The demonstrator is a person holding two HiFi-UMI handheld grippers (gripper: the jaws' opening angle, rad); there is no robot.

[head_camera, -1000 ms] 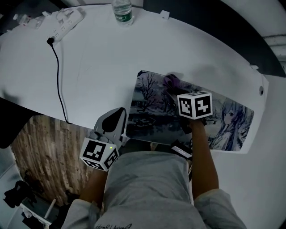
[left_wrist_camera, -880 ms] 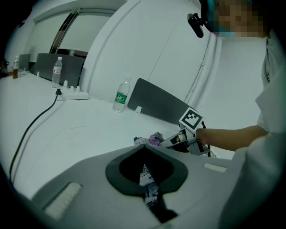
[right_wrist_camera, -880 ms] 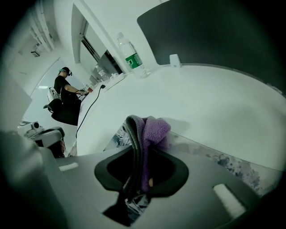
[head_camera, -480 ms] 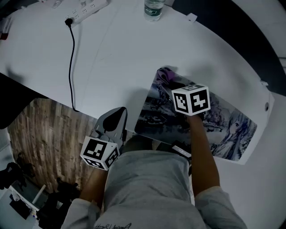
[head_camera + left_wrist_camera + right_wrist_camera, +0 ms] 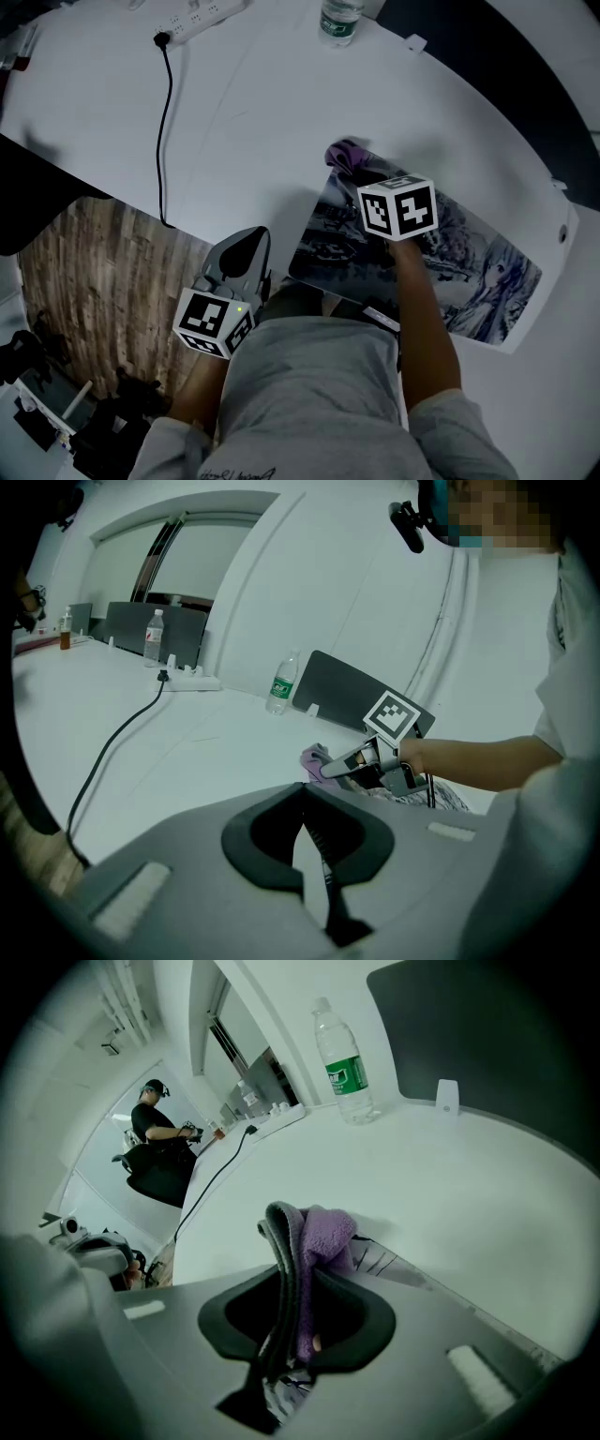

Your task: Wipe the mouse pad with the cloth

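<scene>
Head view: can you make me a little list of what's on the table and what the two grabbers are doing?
table: white, curved edge
mouse pad: printed picture, lies flat near the person
cloth: purple, at the pad's far left corner
right gripper: shut on the cloth
left gripper: shut, empty, by the table edge
also there: water bottle, power strip with black cable
</scene>
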